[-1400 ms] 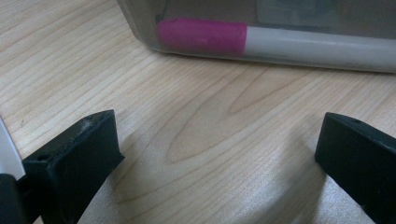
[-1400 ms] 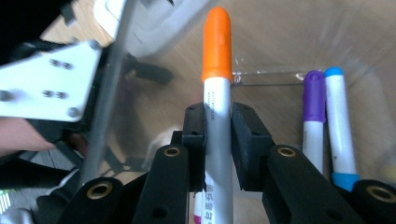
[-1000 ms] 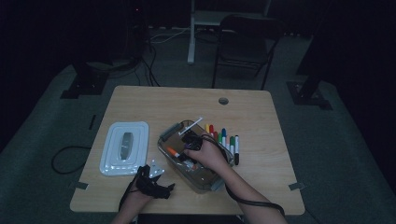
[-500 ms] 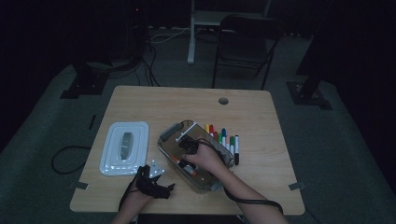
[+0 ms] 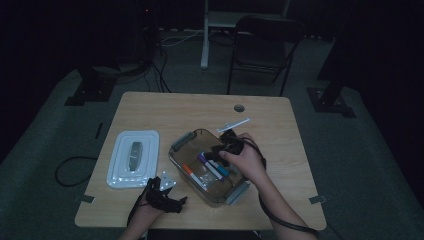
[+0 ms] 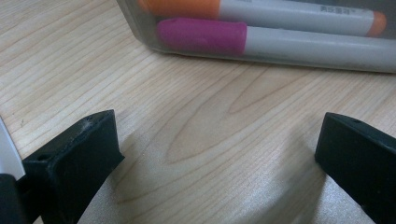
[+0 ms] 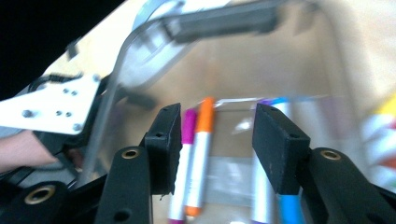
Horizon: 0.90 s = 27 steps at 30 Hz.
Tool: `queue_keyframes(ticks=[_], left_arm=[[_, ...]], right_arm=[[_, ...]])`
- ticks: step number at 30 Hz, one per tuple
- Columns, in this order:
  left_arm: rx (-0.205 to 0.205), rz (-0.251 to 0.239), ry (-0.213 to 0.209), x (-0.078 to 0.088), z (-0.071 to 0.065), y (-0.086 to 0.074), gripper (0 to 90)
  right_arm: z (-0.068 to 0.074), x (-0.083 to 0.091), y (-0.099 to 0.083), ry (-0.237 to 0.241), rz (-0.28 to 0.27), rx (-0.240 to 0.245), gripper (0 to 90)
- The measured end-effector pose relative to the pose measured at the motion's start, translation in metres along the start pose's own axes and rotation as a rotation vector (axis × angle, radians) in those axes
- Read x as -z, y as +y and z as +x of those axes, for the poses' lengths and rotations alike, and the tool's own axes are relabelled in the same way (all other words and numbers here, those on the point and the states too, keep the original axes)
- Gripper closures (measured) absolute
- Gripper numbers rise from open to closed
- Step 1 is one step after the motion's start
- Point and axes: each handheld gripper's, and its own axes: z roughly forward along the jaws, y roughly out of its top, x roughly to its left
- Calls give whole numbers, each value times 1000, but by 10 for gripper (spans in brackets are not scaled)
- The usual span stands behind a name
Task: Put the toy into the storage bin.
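Observation:
A clear plastic container (image 5: 180,145) stands near the table's middle and holds several markers, among them an orange-capped one (image 5: 189,170) and a blue one (image 5: 223,171). My right gripper (image 5: 223,149) hovers over the container's far right side. In the right gripper view it (image 7: 215,126) is open with nothing between its jaws, looking down at a pink marker (image 7: 187,135), an orange marker (image 7: 201,149) and a blue one (image 7: 286,205). My left gripper (image 5: 161,193) rests by the table's front edge. It (image 6: 217,135) is wide open, facing the container wall (image 6: 140,28) with a pink cap (image 6: 201,36) behind it.
The container's white lid (image 5: 132,159) lies flat at the table's left. Blurred coloured markers (image 7: 386,135) lie outside the container on its right. A folding chair (image 5: 262,47) stands beyond the far table edge. A cable hole (image 5: 239,108) sits in the far tabletop.
My right hand and gripper have shifted a little toward the container's far right side. The container has turned slightly. The left gripper has stayed put.

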Motion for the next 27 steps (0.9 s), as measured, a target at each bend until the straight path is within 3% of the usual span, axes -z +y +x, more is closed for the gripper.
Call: queue_keyframes(ticks=[6,12,20,27], left_arm=[[0,1,0,0,0,0,5],[0,-1,1,0,0,0,5],[-2,2,0,0,0,0,5],[-2,2,0,0,0,0,5]], right_arm=[[-32,44,-13,-83,-94,-62,510],[-69,60,-40,-185,-118,-164,507],[-116,34,-87,-320,-56,-319,567],[-137,8,-109,-369,0,-389,573]])
